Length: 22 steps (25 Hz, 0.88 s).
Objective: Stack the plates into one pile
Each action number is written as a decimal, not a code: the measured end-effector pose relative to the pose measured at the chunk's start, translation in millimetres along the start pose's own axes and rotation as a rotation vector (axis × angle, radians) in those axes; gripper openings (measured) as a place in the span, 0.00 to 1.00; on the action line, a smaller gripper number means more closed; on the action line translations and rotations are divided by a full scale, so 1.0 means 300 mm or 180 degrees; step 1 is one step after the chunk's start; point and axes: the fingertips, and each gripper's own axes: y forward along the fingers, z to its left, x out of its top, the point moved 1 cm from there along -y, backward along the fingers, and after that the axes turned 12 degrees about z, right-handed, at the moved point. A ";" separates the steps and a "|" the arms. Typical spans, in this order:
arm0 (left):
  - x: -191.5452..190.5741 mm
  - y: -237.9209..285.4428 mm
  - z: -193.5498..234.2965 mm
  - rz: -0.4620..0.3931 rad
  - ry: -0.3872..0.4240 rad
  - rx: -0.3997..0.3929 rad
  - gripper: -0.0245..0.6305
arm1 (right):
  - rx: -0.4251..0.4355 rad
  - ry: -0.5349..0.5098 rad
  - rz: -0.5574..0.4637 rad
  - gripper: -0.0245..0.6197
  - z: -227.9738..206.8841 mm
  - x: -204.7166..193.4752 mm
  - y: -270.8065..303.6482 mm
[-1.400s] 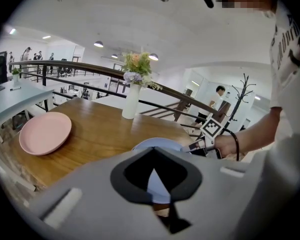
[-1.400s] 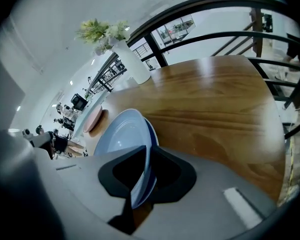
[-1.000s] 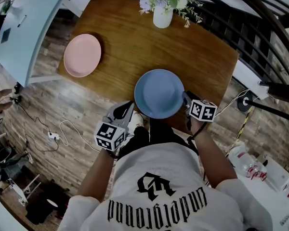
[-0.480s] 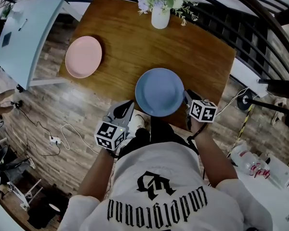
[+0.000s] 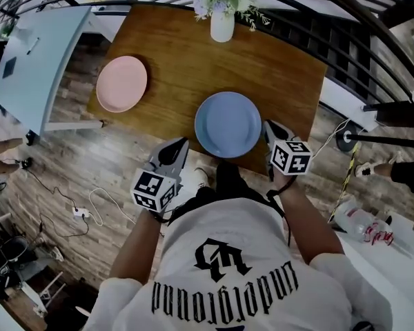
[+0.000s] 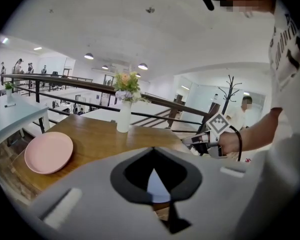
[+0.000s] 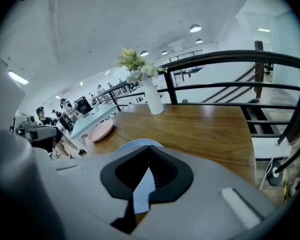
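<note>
A blue plate (image 5: 228, 124) lies near the front edge of the wooden table (image 5: 283, 67), and a pink plate (image 5: 122, 83) lies apart at the table's left end. My left gripper (image 5: 177, 147) hovers off the table's front edge, left of the blue plate, with its jaws shut and nothing in them. The right gripper (image 5: 268, 127) sits just beside the blue plate's right rim, jaws also shut and holding nothing. In the left gripper view the pink plate (image 6: 48, 152) is at left, and the blue plate (image 6: 155, 184) shows through the jaw gap. The right gripper view shows the blue plate (image 7: 135, 145) just ahead.
A white vase of flowers (image 5: 221, 23) stands at the table's far edge. A black railing (image 5: 359, 40) runs behind and to the right. A light blue desk (image 5: 34, 54) stands to the left. A cable (image 5: 90, 198) lies on the wooden floor.
The head view has shifted slightly. Both grippers have stayed near the table's front edge on either side of the blue plate. Neither plate has moved.
</note>
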 end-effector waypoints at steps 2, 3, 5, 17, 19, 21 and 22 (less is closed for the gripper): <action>0.008 -0.031 -0.003 -0.0063 0.0027 -0.0002 0.11 | -0.0001 -0.0089 -0.0101 0.04 0.035 0.016 -0.037; 0.013 -0.048 -0.004 -0.0096 0.0035 0.0000 0.11 | -0.0001 -0.0137 -0.0144 0.04 0.053 0.023 -0.056; 0.028 -0.081 -0.004 -0.0159 0.0064 0.0004 0.11 | 0.0000 -0.0236 -0.0228 0.04 0.092 0.041 -0.097; 0.187 -0.309 0.018 -0.0657 0.0400 -0.0018 0.11 | -0.0021 -0.0694 -0.0903 0.04 0.394 0.175 -0.345; 0.215 -0.349 0.010 -0.0734 0.0455 -0.0011 0.11 | -0.0029 -0.0729 -0.1016 0.04 0.426 0.194 -0.397; 0.240 -0.380 -0.006 -0.0808 0.0505 0.0007 0.11 | -0.0029 -0.0759 -0.1121 0.04 0.444 0.207 -0.444; 0.251 -0.392 -0.014 -0.0847 0.0529 0.0019 0.11 | -0.0026 -0.0771 -0.1167 0.04 0.449 0.213 -0.461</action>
